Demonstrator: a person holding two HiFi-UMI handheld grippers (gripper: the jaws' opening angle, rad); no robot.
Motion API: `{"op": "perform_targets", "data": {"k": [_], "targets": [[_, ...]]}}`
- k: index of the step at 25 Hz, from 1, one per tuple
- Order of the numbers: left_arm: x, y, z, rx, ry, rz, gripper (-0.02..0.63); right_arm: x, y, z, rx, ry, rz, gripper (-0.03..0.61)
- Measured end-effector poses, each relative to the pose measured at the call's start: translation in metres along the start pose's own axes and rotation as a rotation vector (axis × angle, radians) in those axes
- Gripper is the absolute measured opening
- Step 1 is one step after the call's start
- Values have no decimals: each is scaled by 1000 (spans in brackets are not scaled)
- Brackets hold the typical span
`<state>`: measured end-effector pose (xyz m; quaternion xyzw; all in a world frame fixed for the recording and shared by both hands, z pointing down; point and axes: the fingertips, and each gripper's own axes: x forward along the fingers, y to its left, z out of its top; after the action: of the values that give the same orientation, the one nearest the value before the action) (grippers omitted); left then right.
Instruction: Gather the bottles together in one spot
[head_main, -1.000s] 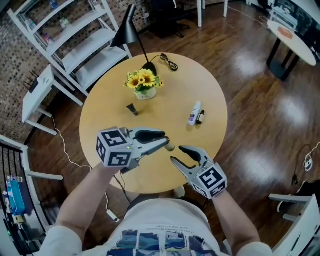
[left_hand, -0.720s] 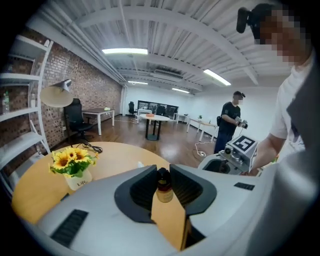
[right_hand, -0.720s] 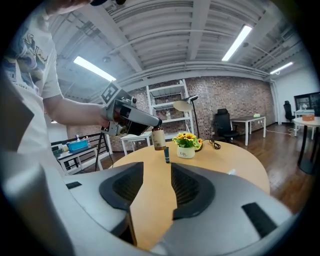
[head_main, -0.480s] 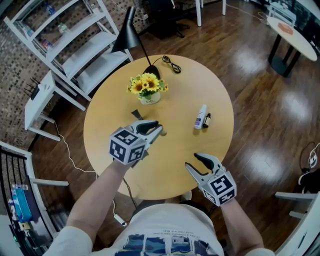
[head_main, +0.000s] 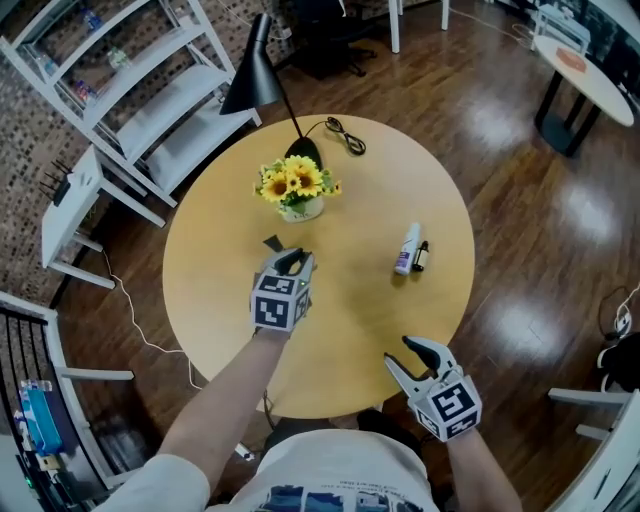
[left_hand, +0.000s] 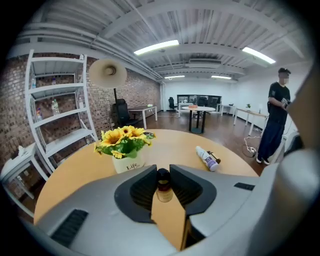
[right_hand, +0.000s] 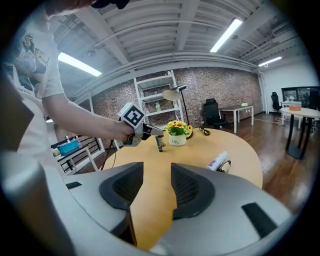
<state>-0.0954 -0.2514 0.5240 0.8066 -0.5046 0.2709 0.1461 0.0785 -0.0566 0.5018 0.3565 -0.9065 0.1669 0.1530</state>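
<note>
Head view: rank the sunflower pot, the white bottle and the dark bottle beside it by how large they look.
1. sunflower pot
2. white bottle
3. dark bottle
All three sit at a similar range from the camera, so the order is safe.

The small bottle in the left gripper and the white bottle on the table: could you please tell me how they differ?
The small bottle stands upright, clamped in the left gripper; the white bottle lies on its side on the table, ungripped. The small bottle is tan with a dark cap; the white bottle carries a purple label. Both are bottles at the same round table.
</note>
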Motion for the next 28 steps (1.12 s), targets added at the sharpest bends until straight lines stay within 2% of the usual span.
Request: {"op": "perform_targets", "data": {"k": [4,11,18,28], "targets": [[26,25,-4,-32,-4,95,80,3,-6,-7,8,29,-21,198],[58,60,-23,-112,38,196,80,17,-13,-7,2,80,-32,198],[79,67,-35,-141,43,227,80,27,-19,-17,5,141,-35,199],[94,81,-47,-206,56,264,80,24,-26,-29,29,170,-39,199]]}}
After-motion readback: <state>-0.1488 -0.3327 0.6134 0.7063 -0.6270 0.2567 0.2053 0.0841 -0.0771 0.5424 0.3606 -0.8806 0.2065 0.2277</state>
